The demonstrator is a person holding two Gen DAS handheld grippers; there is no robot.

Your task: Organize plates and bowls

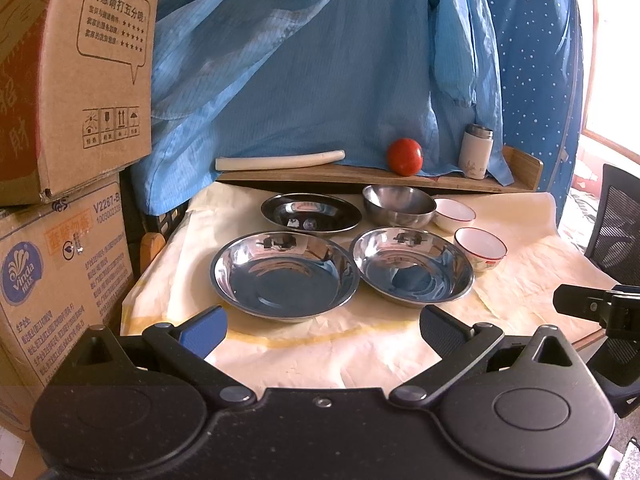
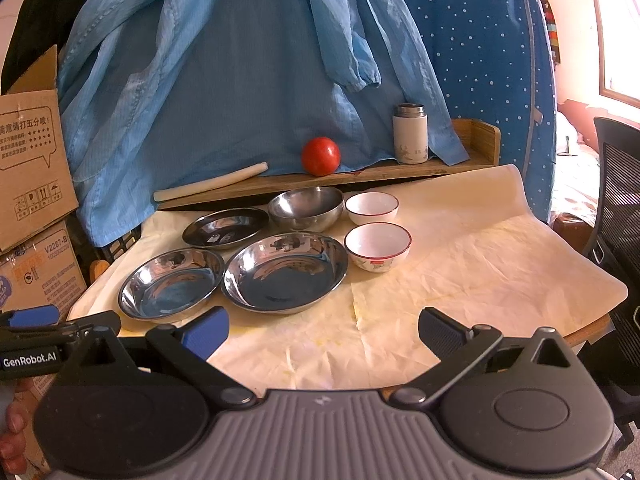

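A: Both claws hang over the near edge of the table. The left claw (image 1: 322, 326) is wide open, holding nothing. The right claw (image 2: 323, 326) is the same.

B: What's closest?

A: Two shiny plates, side by side. The left plate (image 1: 285, 276) sits at 12 o'clock from the left claw. The right plate (image 1: 414, 265) touches it, at 1 o'clock.

B: What could go wrong?

A: I think the rims are thin and slippery, so a pinch could slide off. A dropped plate could bang the near cup (image 1: 480, 249) at 2 o'clock.

B: And farther back?

A: A flat plate (image 1: 311, 213), a steel bowl (image 1: 399, 205) and a far cup (image 1: 454, 214). They're packed tight. Reaching over could bump one, or drag the cloth (image 1: 360, 344).

B: Behind those?

A: A shelf (image 1: 360, 176) holding a tomato (image 1: 405, 156) that might roll off.
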